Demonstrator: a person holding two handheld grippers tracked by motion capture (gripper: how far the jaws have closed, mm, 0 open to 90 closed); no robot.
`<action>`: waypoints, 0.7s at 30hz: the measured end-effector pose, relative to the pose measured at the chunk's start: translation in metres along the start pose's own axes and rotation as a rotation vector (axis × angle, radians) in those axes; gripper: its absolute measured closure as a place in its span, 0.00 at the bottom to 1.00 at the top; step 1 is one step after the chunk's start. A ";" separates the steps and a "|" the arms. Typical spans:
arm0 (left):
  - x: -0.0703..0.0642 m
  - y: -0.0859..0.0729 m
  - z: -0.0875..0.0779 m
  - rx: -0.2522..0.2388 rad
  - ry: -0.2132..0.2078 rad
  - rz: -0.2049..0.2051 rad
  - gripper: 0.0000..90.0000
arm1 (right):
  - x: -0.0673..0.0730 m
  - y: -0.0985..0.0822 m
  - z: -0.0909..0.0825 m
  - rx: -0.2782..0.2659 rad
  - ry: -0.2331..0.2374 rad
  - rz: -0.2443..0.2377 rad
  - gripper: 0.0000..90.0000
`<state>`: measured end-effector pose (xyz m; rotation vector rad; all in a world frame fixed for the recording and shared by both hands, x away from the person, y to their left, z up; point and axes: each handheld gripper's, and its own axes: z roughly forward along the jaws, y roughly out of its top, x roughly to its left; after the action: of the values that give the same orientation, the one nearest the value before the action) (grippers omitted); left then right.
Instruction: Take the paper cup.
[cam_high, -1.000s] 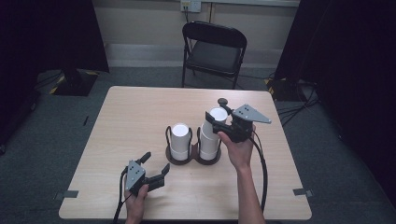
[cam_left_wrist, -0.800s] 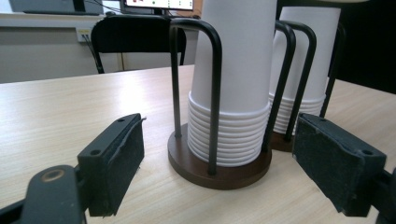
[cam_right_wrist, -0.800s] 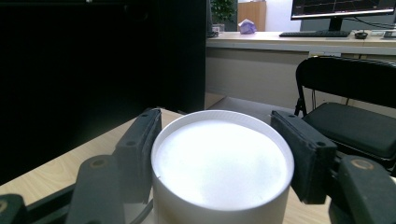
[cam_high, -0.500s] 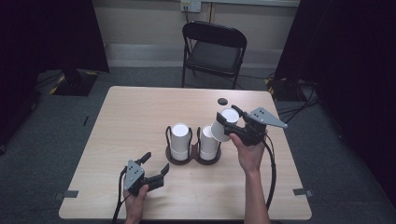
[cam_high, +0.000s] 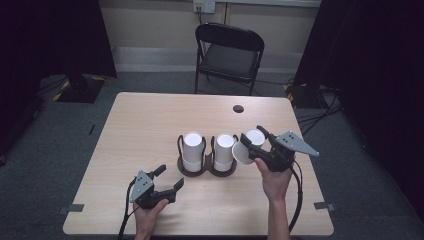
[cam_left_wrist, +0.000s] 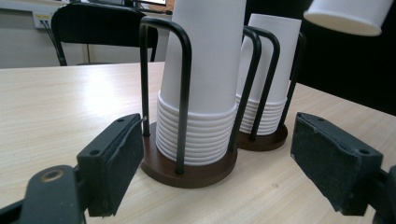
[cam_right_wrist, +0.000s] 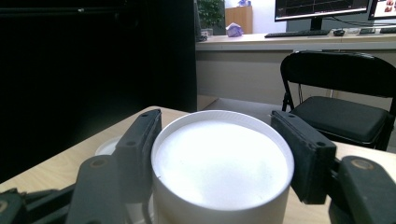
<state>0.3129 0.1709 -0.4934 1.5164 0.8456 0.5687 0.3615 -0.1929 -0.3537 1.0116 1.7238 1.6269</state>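
From the high view, the right gripper (cam_high: 251, 145) clasps a single white paper cup (cam_high: 246, 146), tilted and lifted clear of the table (cam_high: 140, 125), just right of the two cup stacks (cam_high: 192, 151) in their dark wire holder (cam_high: 207, 169). The left gripper (cam_high: 167, 178) rests low near the front edge, jaws spread with nothing between them. A chair (cam_high: 228, 52) stands beyond the table.

In the left gripper view, the parted jaws frame the stacks (cam_left_wrist: 203, 88), ribbed with nested rims at the bottom; the cup (cam_left_wrist: 351, 16) hangs at upper right.

In the right gripper view, both jaws press the cup (cam_right_wrist: 222, 170), its plain white flat end towards the camera.
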 end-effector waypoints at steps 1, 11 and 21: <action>-0.001 0.000 0.000 -0.003 -0.006 0.000 0.19 | 0.002 -0.003 -0.001 -0.002 0.002 0.002 0.40; -0.009 0.006 0.003 -0.023 -0.088 -0.010 0.28 | 0.020 -0.029 -0.014 -0.028 0.063 0.084 0.40; -0.020 0.004 0.014 -0.045 -0.184 0.001 0.39 | 0.029 -0.058 -0.013 -0.058 0.142 0.206 0.40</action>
<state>0.3122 0.1466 -0.4889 1.5030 0.6862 0.4386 0.3268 -0.1754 -0.4065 1.0994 1.6977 1.9087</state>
